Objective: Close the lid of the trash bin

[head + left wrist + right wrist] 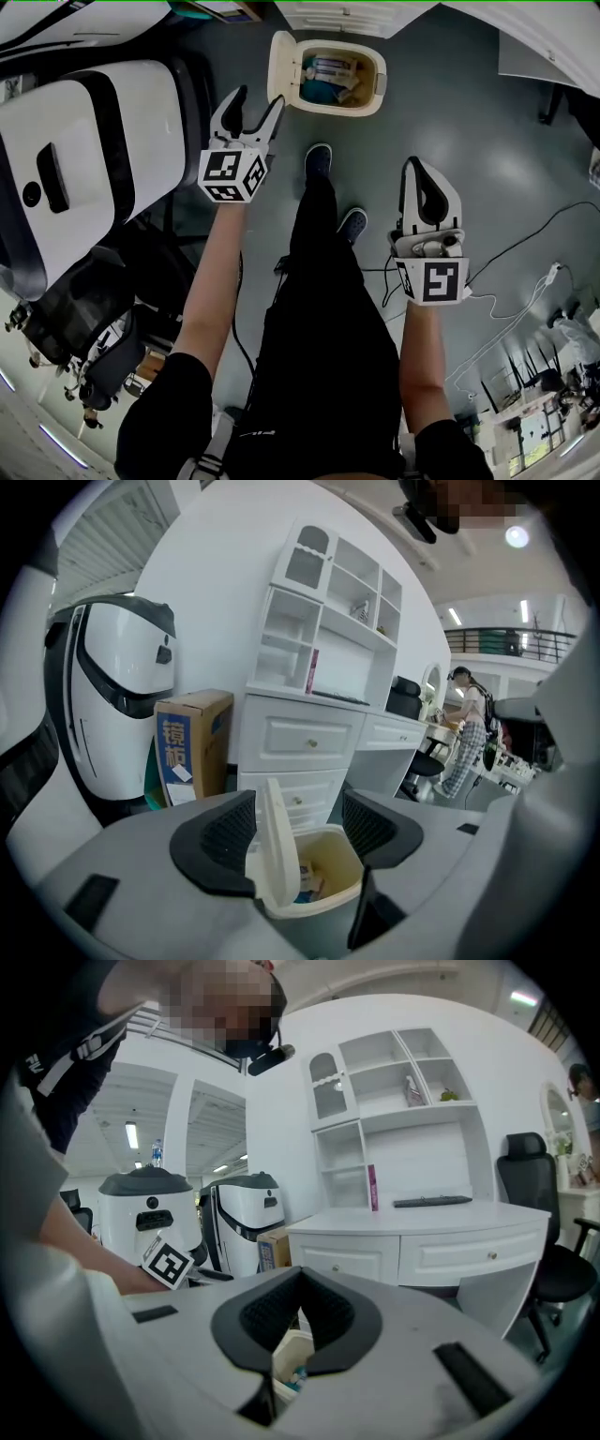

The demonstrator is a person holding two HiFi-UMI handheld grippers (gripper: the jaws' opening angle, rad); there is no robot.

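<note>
The cream trash bin (342, 82) stands on the grey floor ahead of my feet, with rubbish inside. Its lid (282, 66) is swung up and open on the bin's left side. My left gripper (257, 101) is open and hovers just in front of the lid, apart from it. In the left gripper view the upright lid (275, 855) shows between the spread jaws, with the bin (328, 878) beyond. My right gripper (419, 169) is shut on nothing, lower and to the right, well back from the bin. A sliver of the bin (289, 1358) shows under its closed jaws.
A large white and black machine (84, 159) stands at the left. A cardboard box (192, 742) and a white drawer cabinet (309, 738) stand behind the bin. My legs and shoes (319, 161) are close to it. Cables (511, 300) trail across the floor at the right.
</note>
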